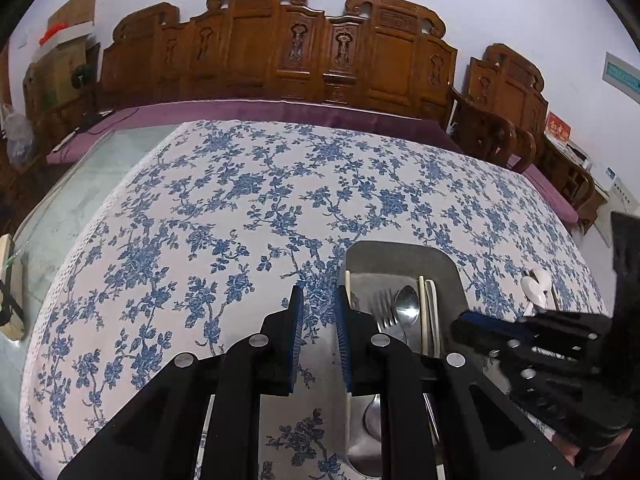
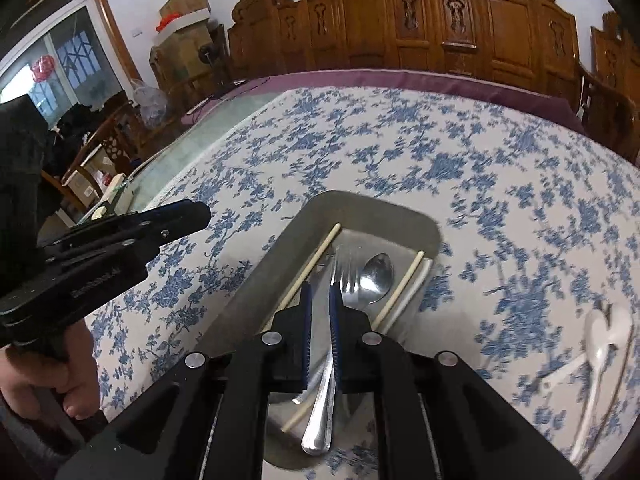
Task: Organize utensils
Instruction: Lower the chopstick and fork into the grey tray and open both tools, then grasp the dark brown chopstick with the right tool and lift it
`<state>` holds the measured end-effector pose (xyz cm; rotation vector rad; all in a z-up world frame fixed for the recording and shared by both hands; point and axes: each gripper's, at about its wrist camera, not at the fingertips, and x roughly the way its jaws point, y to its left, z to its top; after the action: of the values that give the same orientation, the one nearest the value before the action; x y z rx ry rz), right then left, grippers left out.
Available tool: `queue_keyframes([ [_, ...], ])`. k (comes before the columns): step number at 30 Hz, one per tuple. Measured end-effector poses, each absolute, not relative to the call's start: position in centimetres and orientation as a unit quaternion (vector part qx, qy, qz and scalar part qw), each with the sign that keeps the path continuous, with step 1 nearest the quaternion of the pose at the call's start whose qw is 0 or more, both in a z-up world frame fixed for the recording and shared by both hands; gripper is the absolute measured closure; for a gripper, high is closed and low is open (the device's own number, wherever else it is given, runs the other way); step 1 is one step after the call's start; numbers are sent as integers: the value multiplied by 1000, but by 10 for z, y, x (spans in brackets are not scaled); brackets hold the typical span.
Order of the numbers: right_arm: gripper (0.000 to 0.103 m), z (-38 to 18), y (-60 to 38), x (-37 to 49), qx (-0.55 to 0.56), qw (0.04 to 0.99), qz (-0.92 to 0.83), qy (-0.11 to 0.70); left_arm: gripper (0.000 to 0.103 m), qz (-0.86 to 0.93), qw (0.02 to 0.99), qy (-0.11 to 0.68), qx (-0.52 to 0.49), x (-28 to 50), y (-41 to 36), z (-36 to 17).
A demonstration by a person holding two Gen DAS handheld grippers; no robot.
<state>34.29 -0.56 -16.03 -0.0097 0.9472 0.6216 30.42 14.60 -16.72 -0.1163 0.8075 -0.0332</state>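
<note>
Carved wooden bench [image 1: 280, 52] — pale wall [image 1: 520, 20]

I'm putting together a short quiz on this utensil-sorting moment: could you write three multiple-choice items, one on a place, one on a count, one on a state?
1. Where does the metal fork lie?
A. in the metal tray
B. on the tablecloth
C. on a chair

2. How many metal spoon bowls show at the tray's far end?
A. one
B. three
C. none

3. What is the left gripper holding?
A. a chopstick
B. nothing
C. a spoon

Key: 1 A, its tines rest inside the tray; 2 A, a single spoon lies beside the fork; 3 B, only cloth and tray show between its fingers.
</note>
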Motion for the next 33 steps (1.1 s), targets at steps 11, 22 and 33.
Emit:
queue_keyframes([
  [11, 91, -149, -70, 317, -29, 864, 256, 433, 45, -32, 921, 387, -43, 300, 114, -168],
  [22, 91, -168, -144, 303, -28, 872, 196, 447, 18, -51, 919, 389, -40, 295, 81, -174],
  [33, 79, -179, -212, 299, -51, 873, 147, 462, 17, -94, 917, 388, 2, 276, 17, -182],
])
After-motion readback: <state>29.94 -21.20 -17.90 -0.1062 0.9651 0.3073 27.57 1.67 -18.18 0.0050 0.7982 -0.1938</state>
